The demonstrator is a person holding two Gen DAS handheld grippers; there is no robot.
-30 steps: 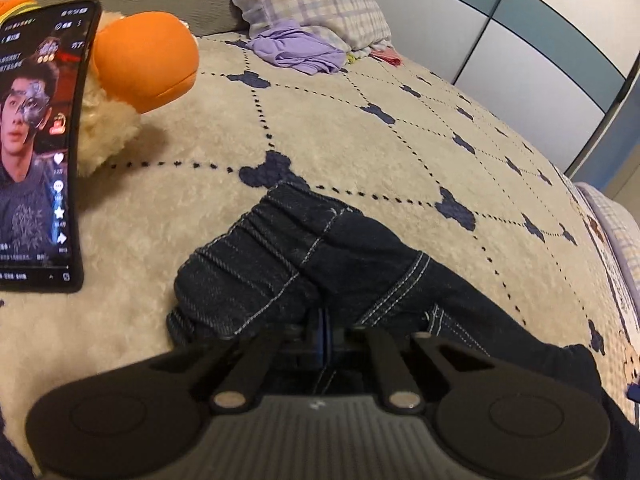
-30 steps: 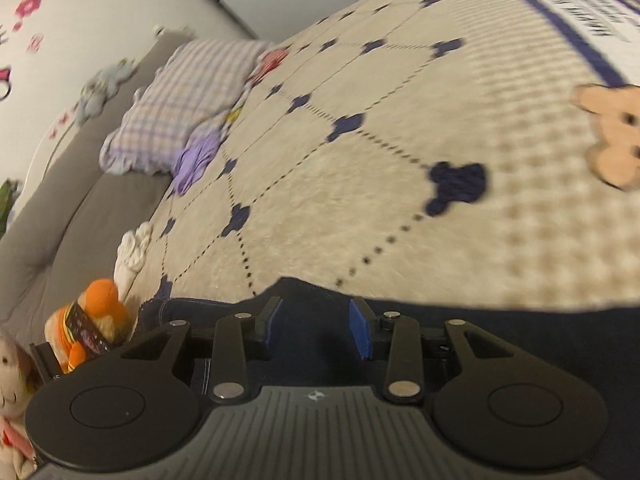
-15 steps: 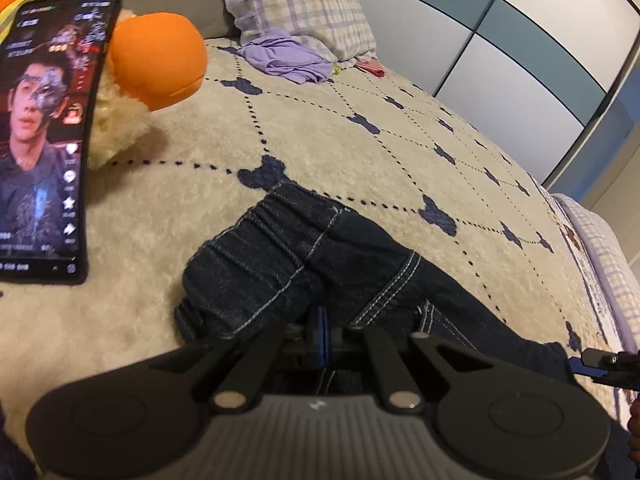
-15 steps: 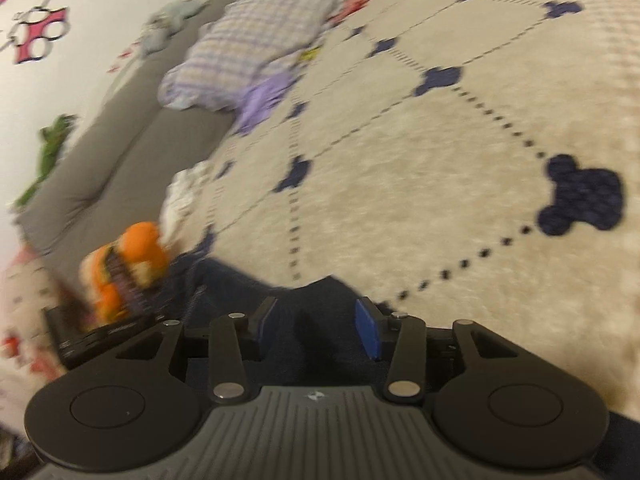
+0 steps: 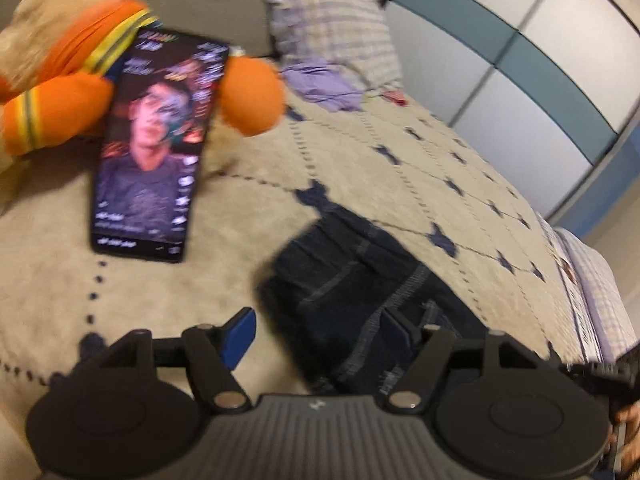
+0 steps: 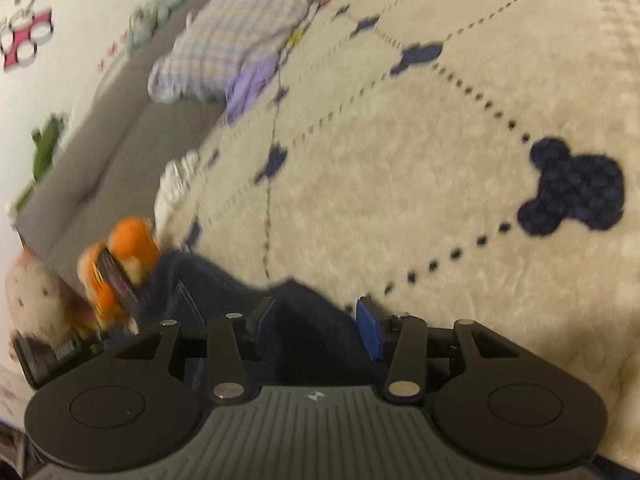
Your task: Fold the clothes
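Note:
Dark blue jeans [image 5: 360, 280] lie crumpled on a beige bedspread [image 5: 400, 140] with navy mouse-head marks. My left gripper [image 5: 318, 332] hangs just above their near edge. Its jaws are opening wide; the denim lies between and under them, and neither pad presses on it. The picture is blurred by motion. In the right wrist view, a raised fold of the jeans [image 6: 304, 304] sits in the gap of my right gripper [image 6: 316, 324]. Its jaws stand partly apart and show no squeeze on the cloth. The right gripper's dark tip [image 5: 600, 368] shows at the left view's right edge.
A lit phone [image 5: 152, 160] leans on an orange plush toy [image 5: 52, 120] at the left. A checked pillow [image 5: 332, 28] and a purple garment [image 5: 320, 84] lie by the grey headboard [image 6: 100, 160]. Wardrobe doors [image 5: 520, 60] stand behind the bed.
My left gripper, shut on the jeans' edge before, has let go and opened wide, sliding back and leftward. My right gripper has sunk closer to the bed and its jaws have widened a little.

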